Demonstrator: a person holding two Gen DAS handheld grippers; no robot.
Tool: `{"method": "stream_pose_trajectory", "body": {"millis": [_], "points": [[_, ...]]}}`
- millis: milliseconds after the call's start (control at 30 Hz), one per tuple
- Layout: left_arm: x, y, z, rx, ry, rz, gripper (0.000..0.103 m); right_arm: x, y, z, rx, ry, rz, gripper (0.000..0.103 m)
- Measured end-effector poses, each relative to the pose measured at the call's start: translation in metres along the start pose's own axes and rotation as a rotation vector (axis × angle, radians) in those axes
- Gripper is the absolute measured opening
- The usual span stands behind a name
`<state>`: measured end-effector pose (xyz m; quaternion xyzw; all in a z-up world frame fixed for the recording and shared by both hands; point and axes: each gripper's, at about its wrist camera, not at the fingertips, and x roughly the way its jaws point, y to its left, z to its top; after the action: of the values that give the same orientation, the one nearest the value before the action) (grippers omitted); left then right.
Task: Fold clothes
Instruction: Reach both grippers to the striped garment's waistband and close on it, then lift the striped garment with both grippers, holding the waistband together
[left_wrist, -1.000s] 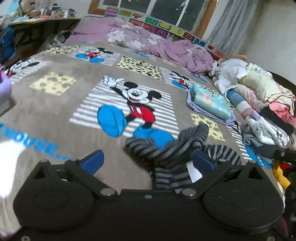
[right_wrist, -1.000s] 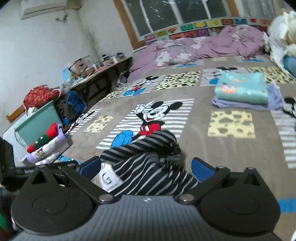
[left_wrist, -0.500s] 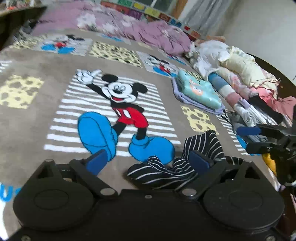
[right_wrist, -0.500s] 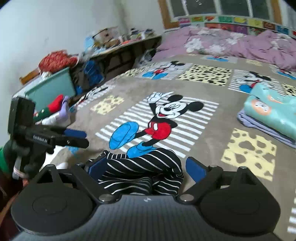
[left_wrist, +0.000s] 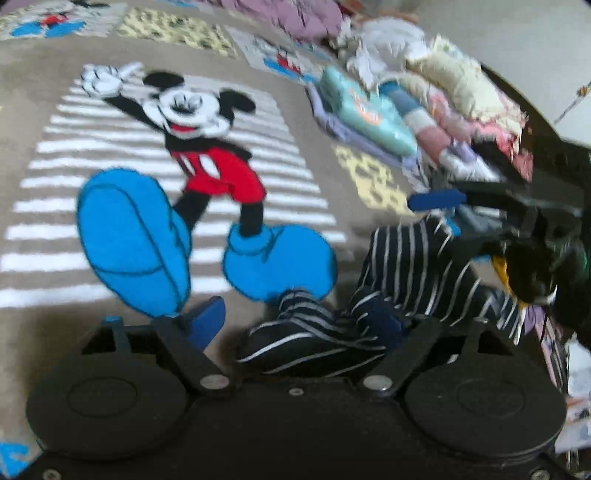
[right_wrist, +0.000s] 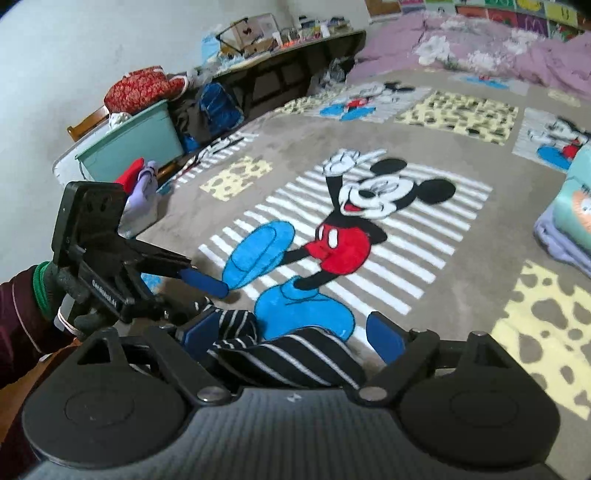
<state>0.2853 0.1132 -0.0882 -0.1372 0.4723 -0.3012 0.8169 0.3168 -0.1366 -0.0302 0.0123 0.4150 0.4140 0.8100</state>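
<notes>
Striped navy-and-white cloth, the garment (left_wrist: 413, 266), lies bunched on the blanket (left_wrist: 44, 92) near the bed's front edge, just below Mickey's (left_wrist: 199, 147) blue shoes. It is crumpled, not spread flat.

From the left wrist view, the left tool (left_wrist: 295, 325) sits low over the blanket with its blue fingers (left_wrist: 205, 321) spread wide. The garment fills the gap between them and covers the right-side finger; neither finger presses the cloth, so the jaws stand apart. The right tool (left_wrist: 439, 210) shows at the right of this view, its blue tips touching the upper fold of the garment.

From the right wrist view, the right tool (right_wrist: 291, 332) also has its fingers (right_wrist: 380, 336) wide apart, with a striped fold (right_wrist: 295, 362) lying between them and against the left-side finger. It is not clamped on anything. The left tool (right_wrist: 199, 288) comes in from the left side of this view, held by a gloved hand (right_wrist: 70, 295) with a green cuff.

Further right on the blanket lies a folded teal top (left_wrist: 369, 114) on a lilac piece, and beyond it a heap of unfolded clothes (left_wrist: 461, 92). A teal bin (right_wrist: 129, 147) stands beside the bed at the left. This frame of the left view is blurred.
</notes>
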Motion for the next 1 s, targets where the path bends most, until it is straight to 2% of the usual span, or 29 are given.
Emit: {"method": "stream_pose_trajectory", "body": {"millis": [33,67,100,200,233,300,433,600,733,1000], "points": [[0.003,0.003,-0.002,-0.008,0.017,-0.015,0.072,0.004,-0.004,-0.002,0.012,0.020,0.015,0.084],[0.004,0.005,-0.004,-0.013,0.022,-0.025,0.071,0.008,-0.007,-0.004,0.023,0.039,0.030,0.077],[0.003,0.005,-0.006,-0.011,0.023,-0.032,0.067,0.011,-0.009,-0.007,0.033,0.058,0.044,0.065],[-0.003,0.002,-0.013,0.005,0.024,-0.047,0.060,0.015,-0.012,-0.017,0.031,0.096,0.073,0.055],[-0.005,-0.001,-0.015,0.021,0.021,-0.046,0.056,0.013,-0.009,-0.022,0.020,0.097,0.080,0.054],[-0.011,-0.008,-0.019,0.049,0.012,-0.041,0.054,0.007,-0.002,-0.028,-0.004,0.090,0.087,0.046],[-0.022,-0.026,-0.026,0.119,-0.007,-0.023,0.048,-0.009,0.015,-0.035,-0.059,0.073,0.073,0.040],[-0.040,-0.056,-0.037,0.246,-0.017,0.009,0.042,-0.032,0.045,-0.041,-0.164,0.081,0.039,0.027],[-0.057,-0.084,-0.045,0.353,-0.027,0.039,0.036,-0.057,0.071,-0.046,-0.254,0.048,-0.003,0.024],[-0.083,-0.142,-0.064,0.598,-0.019,0.106,0.036,-0.115,0.123,-0.060,-0.402,-0.032,-0.068,0.022]]}}
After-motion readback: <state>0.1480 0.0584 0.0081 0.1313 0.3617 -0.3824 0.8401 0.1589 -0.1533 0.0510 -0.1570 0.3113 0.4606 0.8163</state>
